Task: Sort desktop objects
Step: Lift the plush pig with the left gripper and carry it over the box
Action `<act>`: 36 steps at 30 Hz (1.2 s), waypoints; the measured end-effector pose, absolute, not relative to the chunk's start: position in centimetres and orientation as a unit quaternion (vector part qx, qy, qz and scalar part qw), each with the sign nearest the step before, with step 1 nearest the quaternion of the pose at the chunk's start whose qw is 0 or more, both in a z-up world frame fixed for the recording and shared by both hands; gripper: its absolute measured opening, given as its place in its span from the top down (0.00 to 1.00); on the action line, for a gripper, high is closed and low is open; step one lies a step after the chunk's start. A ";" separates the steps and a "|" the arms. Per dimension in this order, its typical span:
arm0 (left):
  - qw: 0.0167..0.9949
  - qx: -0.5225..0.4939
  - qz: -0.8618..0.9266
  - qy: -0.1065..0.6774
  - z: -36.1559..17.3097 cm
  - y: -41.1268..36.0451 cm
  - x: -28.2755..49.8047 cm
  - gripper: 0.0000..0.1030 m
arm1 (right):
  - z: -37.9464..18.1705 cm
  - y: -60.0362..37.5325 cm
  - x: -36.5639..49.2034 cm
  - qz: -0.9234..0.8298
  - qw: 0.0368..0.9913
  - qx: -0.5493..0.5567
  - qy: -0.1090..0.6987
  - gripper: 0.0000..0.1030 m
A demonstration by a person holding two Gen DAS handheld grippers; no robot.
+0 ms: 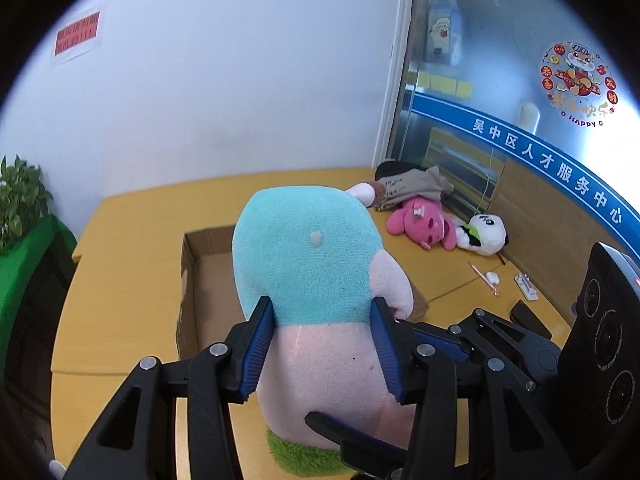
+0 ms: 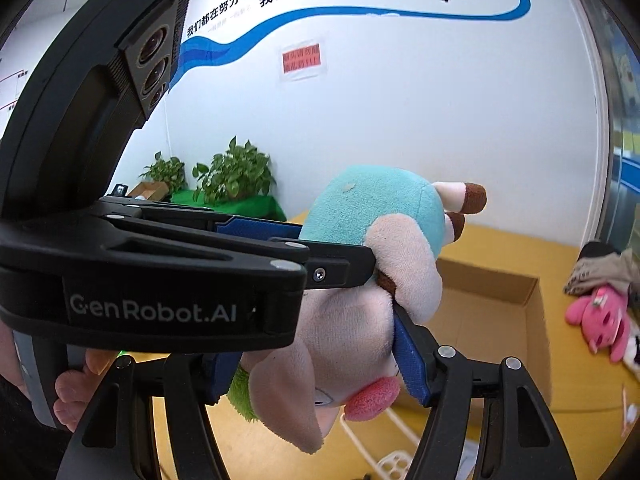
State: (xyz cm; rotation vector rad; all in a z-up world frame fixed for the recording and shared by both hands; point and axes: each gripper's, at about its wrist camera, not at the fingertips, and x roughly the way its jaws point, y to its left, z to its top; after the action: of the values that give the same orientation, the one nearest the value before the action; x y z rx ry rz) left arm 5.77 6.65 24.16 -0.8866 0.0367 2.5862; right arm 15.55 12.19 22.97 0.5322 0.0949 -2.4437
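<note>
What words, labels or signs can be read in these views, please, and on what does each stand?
"GenRobot.AI": left tool body.
"吴中区人才服务中心": blue window band.
"HAPPY": round window sticker.
"奔跑", "我们都在努力": wall lettering.
Red wall notice: blurred, unreadable.

Left handheld gripper (image 1: 322, 344): a matte black plastic frame with triangular cut-outs, round silver rivets at its pivots, and two ribbed blue pads lining the inner faces of its fingers. Right handheld gripper (image 2: 320, 356): the same black frame, silver rivets and blue pads. Seen from the right camera, the left tool's side reads "GenRobot.AI" in white letters, and above it rises a black camera block with three stacked round lenses. A person's fingers (image 2: 74, 392) wrap its grey handle.
</note>
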 end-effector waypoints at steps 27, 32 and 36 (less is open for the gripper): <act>0.178 -0.263 0.948 0.024 30.9 3.3 -8.4 0.54 | 31.1 7.4 0.1 -0.934 0.312 0.158 0.075 0.30; 0.169 -0.280 0.945 0.018 29.5 1.7 -12.8 0.54 | 30.1 5.4 -4.2 -0.928 0.319 0.178 0.077 0.30; 0.175 -0.296 0.939 -0.002 28.0 0.4 -15.9 0.54 | 28.7 4.1 -7.0 -0.925 0.321 0.191 0.076 0.30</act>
State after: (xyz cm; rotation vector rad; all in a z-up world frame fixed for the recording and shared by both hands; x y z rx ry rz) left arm -15.86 0.39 27.98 -0.8378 -0.0055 2.6599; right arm -7.01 4.15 28.70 0.5018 0.1988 -2.4293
